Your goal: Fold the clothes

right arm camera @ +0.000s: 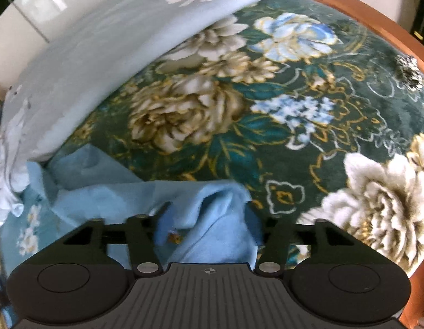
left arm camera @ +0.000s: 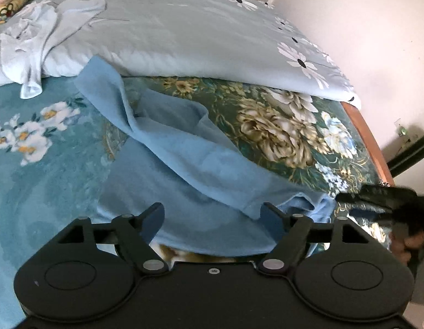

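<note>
Garment: a light blue soft cloth garment [left arm camera: 184,148] lies rumpled on the bed, over the seam where the teal floral blanket [left arm camera: 33,164] meets the dark green blanket with gold and white peonies [left arm camera: 280,126].
Long axis: in the left wrist view it runs as a slanted band from the upper left, by the folded quilt, down to the lower right, toward the bed's wooden side rail [left arm camera: 368,142]; one raised fold stands along that line.
Left gripper [left arm camera: 213,216]: jaws spread wide, the blue pads clear of the cloth — the garment's near edge lies between and below them, nothing pinched.
Right gripper [right arm camera: 209,219]: jaws parted, a bunched corner of the garment [right arm camera: 222,208] sits between the fingers; whether the pads touch it I cannot tell, the view is blurred there.
Quilt: a pale grey-blue quilt with white daisies [left arm camera: 198,27] lies folded across the far part of the bed, its edge just beside the garment's far end.
Second garment: a pale crumpled shirt [left arm camera: 33,38] rests on the quilt's left end — well apart from both grippers.
</note>
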The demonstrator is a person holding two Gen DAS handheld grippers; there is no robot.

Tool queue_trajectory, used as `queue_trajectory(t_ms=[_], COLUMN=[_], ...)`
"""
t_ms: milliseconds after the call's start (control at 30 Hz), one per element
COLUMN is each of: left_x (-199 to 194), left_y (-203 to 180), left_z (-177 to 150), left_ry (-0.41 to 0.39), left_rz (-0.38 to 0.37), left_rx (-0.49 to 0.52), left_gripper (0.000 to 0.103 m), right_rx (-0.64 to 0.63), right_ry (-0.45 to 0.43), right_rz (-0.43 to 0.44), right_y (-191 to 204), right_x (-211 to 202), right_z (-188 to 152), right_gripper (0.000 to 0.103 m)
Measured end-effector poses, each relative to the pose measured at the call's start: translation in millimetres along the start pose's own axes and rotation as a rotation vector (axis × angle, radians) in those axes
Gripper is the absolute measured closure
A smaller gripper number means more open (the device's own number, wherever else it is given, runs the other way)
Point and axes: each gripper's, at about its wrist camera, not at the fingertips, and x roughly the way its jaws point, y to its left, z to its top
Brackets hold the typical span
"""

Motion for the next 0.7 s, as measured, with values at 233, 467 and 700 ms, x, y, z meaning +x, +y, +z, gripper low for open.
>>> queue_trajectory(t_ms=[233,467,700], left_x=[74,147,184], left_y=[15,34,42], left_z=[24,40,45], left_ry=[0.115,0.217,0.263], left_rz=[-0.04,-0.073,-0.121], left_rx=[-0.06,-0.212,-0.225], left_gripper=[0.021,0.021,0.039], right_rx=[-0.024,0.028,0.059], right_ry=[0.023,0.038,-0.004], right_rz=[-0.082,-0.106,-0.067], right_y=[-13,-32,-42], right_x=[15,45,78], right_z=[-26,-37,-19], right_gripper=[0.029,0.028,0.028])
